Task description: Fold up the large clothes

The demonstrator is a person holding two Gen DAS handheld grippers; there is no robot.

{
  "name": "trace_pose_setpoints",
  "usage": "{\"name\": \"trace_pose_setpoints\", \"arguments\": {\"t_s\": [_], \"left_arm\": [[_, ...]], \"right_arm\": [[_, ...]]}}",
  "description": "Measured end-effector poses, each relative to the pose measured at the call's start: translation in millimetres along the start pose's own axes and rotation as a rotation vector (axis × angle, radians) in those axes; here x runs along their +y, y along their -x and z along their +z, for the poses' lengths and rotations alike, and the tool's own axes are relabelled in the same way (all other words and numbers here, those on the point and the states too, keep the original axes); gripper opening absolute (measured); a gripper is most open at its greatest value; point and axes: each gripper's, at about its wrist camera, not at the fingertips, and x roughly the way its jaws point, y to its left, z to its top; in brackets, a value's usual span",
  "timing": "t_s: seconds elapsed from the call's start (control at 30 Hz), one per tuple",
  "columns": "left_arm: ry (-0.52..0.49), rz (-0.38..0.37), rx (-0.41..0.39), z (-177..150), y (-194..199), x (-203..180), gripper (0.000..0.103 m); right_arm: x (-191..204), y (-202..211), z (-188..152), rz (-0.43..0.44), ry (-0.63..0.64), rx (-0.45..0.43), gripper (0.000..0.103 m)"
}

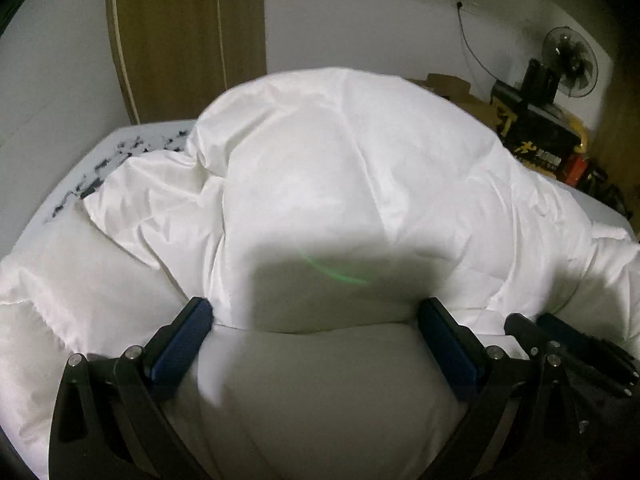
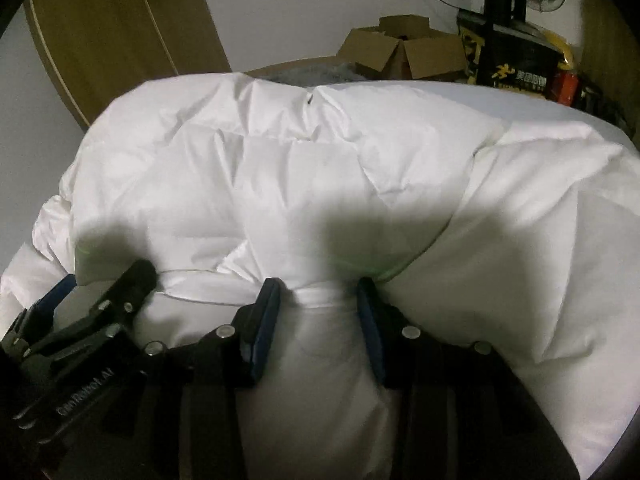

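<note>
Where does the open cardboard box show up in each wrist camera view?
Left wrist: only a sliver of the cardboard box peeks over the white duvet, upper right, left of the fan.
Right wrist: the box is in full view, top centre, behind the duvet.
Shared landmark: the black and yellow carton, just right of the box in both.

The padded garment [image 1: 340, 184] is heaped on the bed [image 1: 120, 140], filling the middle of both views. The left gripper [image 1: 316, 320] sits at the lower edge with a fold between its fingers; the right gripper [image 2: 320, 292] is just beside it at lower right. Cardboard boxes [image 2: 404, 48] and a fan [image 1: 570, 62] stand behind, upper right.
</note>
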Motion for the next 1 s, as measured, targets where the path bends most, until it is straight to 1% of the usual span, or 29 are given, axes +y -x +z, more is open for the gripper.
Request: {"name": "trace_pose_setpoints", "arguments": {"t_s": [0.07,0.1,0.13,0.17,0.2,0.23,0.27,0.3,0.37,0.47,0.53,0.57,0.63,0.67,0.7,0.73,0.77,0.8,0.83,0.87,0.9,0.93,1.0], "left_arm": [[0.027,-0.029,0.037,-2,8,9,0.103],[0.049,-0.041,0.046,-5,21,15,0.103],[0.057,-0.031,0.034,-8,34,22,0.103],[0.057,-0.019,0.016,-9,46,27,0.103],[0.049,-0.005,-0.017,-12,59,29,0.103],[0.027,0.022,-0.048,-16,68,28,0.103],[0.002,0.055,-0.059,-20,69,25,0.103],[-0.012,0.069,-0.045,-24,68,24,0.103],[-0.032,0.071,0.026,-30,49,18,0.103],[-0.089,0.103,-0.010,-35,41,12,0.103],[-0.099,0.106,-0.001,-33,32,12,0.103],[-0.099,0.097,0.018,-32,32,14,0.103],[-0.069,0.056,0.071,-25,38,24,0.102],[-0.042,0.015,0.096,-17,46,33,0.102],[-0.025,-0.008,0.090,-5,50,42,0.102],[-0.010,-0.013,0.052,8,59,51,0.103],[-0.002,0.010,-0.013,24,69,59,0.103],[-0.002,0.033,-0.050,35,73,63,0.103],[0.001,0.057,-0.084,47,73,67,0.103],[0.006,0.076,-0.105,55,70,74,0.103],[0.006,0.102,-0.116,64,62,79,0.103],[0.006,0.117,-0.108,67,51,84,0.103],[0.000,0.111,-0.049,65,24,91,0.103]], "right_arm": [[-5,13,-3,0.023,0.005,0.005,0.042],[-4,19,-5,0.034,-0.004,-0.006,0.042],[-9,42,-15,0.049,-0.014,-0.033,0.045],[-9,60,-24,0.054,-0.007,-0.057,0.050],[-4,74,-34,0.059,0.011,-0.072,0.053],[7,73,-37,0.071,0.030,-0.074,0.055],[17,74,-45,0.078,0.065,-0.059,0.056],[23,68,-53,0.068,0.096,-0.023,0.056],[31,47,-66,0.011,0.152,0.013,0.057],[29,24,-69,-0.035,0.197,-0.010,0.059],[33,14,-65,-0.071,0.214,-0.007,0.060],[35,14,-64,-0.084,0.223,0.000,0.060],[38,20,-59,-0.094,0.252,0.033,0.061],[33,29,-52,-0.067,0.226,0.049,0.060],[22,51,-41,0.006,0.167,0.011,0.060],[16,69,-29,0.027,0.144,-0.053,0.060],[7,85,-16,0.005,0.127,-0.132,0.063],[-5,101,3,-0.061,0.101,-0.229,0.066],[-13,103,14,-0.093,0.084,-0.254,0.073],[-28,98,33,-0.112,0.056,-0.249,0.077],[-38,89,44,-0.111,0.039,-0.222,0.077],[-53,72,58,-0.113,0.019,-0.172,0.077],[-74,40,63,-0.147,-0.002,-0.110,0.077]]}}
